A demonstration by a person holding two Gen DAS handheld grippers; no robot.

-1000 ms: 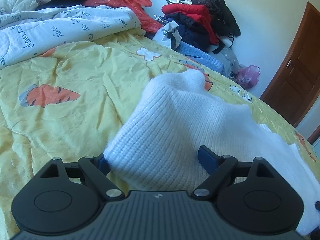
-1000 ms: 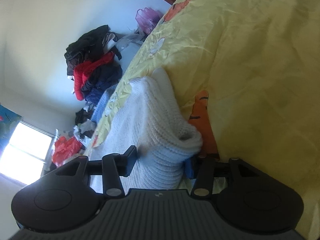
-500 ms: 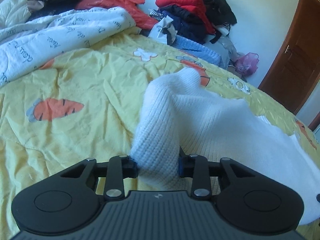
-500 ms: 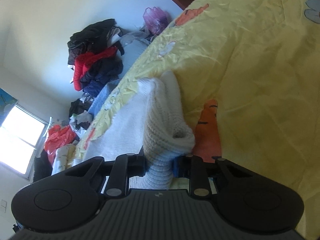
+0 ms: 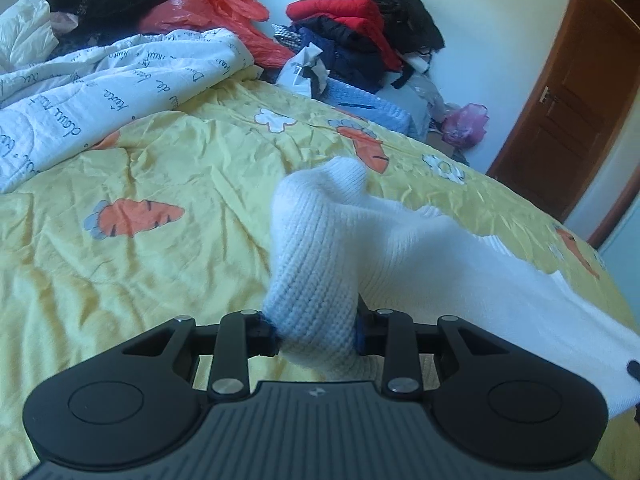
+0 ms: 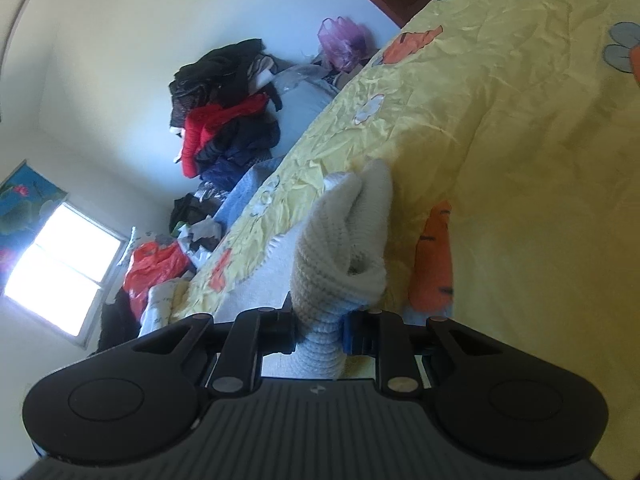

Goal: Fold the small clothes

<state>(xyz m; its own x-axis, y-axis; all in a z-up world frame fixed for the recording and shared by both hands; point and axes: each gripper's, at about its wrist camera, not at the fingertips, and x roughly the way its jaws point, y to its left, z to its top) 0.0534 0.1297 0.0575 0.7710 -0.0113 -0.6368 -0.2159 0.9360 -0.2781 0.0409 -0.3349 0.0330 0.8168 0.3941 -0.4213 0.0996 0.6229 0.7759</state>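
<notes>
Sweater (image 5: 320,248) bunched lengthwise away from both tools, left (image 5: 316,330) and right (image 6: 318,330) clamping it.

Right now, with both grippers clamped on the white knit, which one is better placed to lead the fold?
Neither clearly. Left gripper and right gripper each pinch a bunched part of the knit, raised off the quilt; probably both together.

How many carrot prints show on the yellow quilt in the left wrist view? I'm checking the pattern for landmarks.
3: one left of the white knit at, one beyond it, one near the right edge. The knit may hide more.
</notes>
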